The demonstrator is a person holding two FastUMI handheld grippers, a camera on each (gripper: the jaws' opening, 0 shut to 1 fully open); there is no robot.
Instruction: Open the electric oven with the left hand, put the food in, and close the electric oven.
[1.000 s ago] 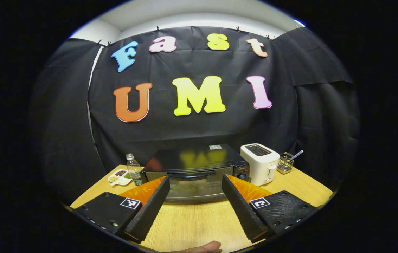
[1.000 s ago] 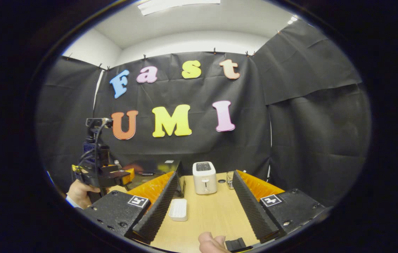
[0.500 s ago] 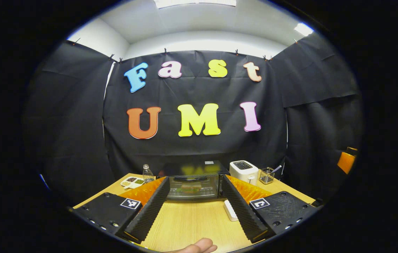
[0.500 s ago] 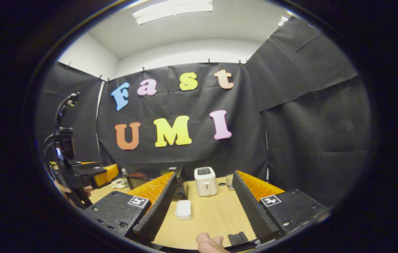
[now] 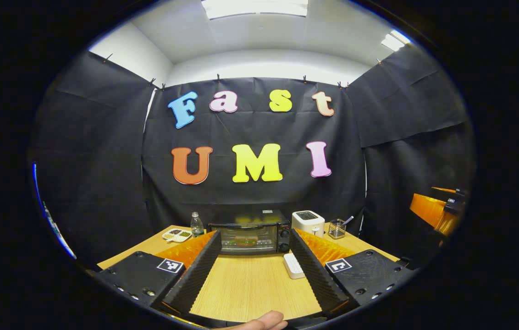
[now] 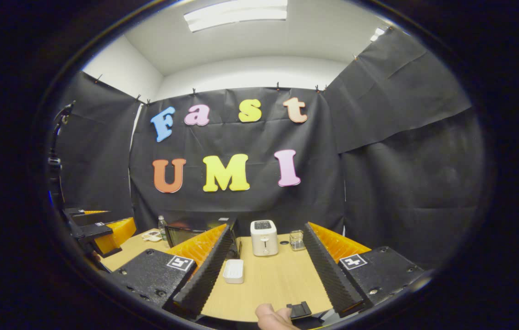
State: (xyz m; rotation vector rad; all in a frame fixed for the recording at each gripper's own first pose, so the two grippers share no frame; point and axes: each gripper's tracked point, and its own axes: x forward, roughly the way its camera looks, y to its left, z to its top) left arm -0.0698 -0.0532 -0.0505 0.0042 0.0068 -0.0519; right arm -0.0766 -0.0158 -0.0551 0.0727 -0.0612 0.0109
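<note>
A black electric oven (image 5: 250, 237) stands at the back of the wooden table (image 5: 250, 288) with its door shut. Through the glass I make out food (image 5: 245, 239) that looks like a burger. My left gripper (image 5: 255, 236) is open and empty, well back from the oven and facing it squarely. In the right gripper view the oven (image 6: 185, 233) is partly hidden behind a finger. My right gripper (image 6: 268, 227) is open and empty, facing a white toaster (image 6: 264, 237). The left gripper (image 6: 99, 228) hangs at that view's left edge, and the right gripper (image 5: 438, 208) at the left view's right edge.
Right of the oven stand the toaster (image 5: 307, 222) and a wire holder (image 5: 336, 228). A water bottle (image 5: 196, 224) and a divided snack dish (image 5: 177, 234) sit on its left. A flat white object (image 5: 294, 266) lies on the table in front of the oven.
Both grippers have drawn back from the oven toward the table's front. The oven and toaster look smaller and farther away. The oven door stays shut.
</note>
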